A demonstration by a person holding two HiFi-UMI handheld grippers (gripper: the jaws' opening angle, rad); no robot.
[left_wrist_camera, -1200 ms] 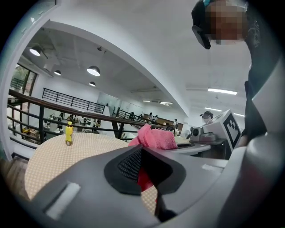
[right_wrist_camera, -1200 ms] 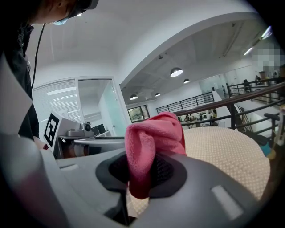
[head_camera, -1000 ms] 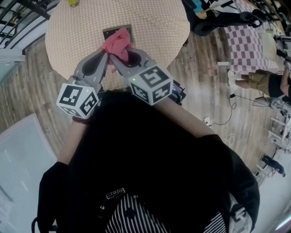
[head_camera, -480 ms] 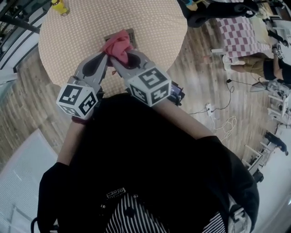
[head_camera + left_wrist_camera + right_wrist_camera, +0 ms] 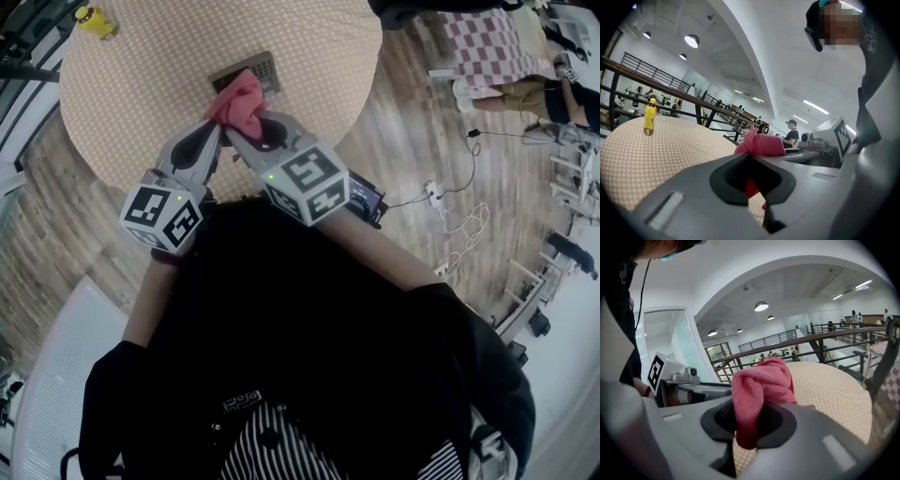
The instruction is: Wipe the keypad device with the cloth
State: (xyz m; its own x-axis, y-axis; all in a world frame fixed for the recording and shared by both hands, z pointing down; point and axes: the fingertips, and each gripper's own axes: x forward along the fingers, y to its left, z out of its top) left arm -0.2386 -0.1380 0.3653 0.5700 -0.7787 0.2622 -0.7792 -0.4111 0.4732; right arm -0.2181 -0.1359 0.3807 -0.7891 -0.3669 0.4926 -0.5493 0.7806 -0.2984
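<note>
Pink cloth (image 5: 239, 101) pinched by two grippers over keypad device (image 5: 247, 70)

Pink terry cloth is seen bunched into a lump, gripped from two sides at once. The left gripper (image 5: 217, 125) is closed on it from 7 o'clock and the right gripper (image 5: 236, 128) from 5 o'clock, the two sets of tips brought close together beneath the lump. In the left gripper view a red fold is caught in the gap behind the closed jaws; in the right gripper view a thick fold is clamped and hangs down through the same gap.

The keypad device is laid flat on the round dotted table (image 5: 141, 84), just at 12 o'clock of the cloth, its near edge overlapped by the cloth in the head view. Whether the two touch cannot be told. A yellow bottle (image 5: 94, 19) is stood upright near the table's 10 o'clock edge, well apart from the grippers.
</note>
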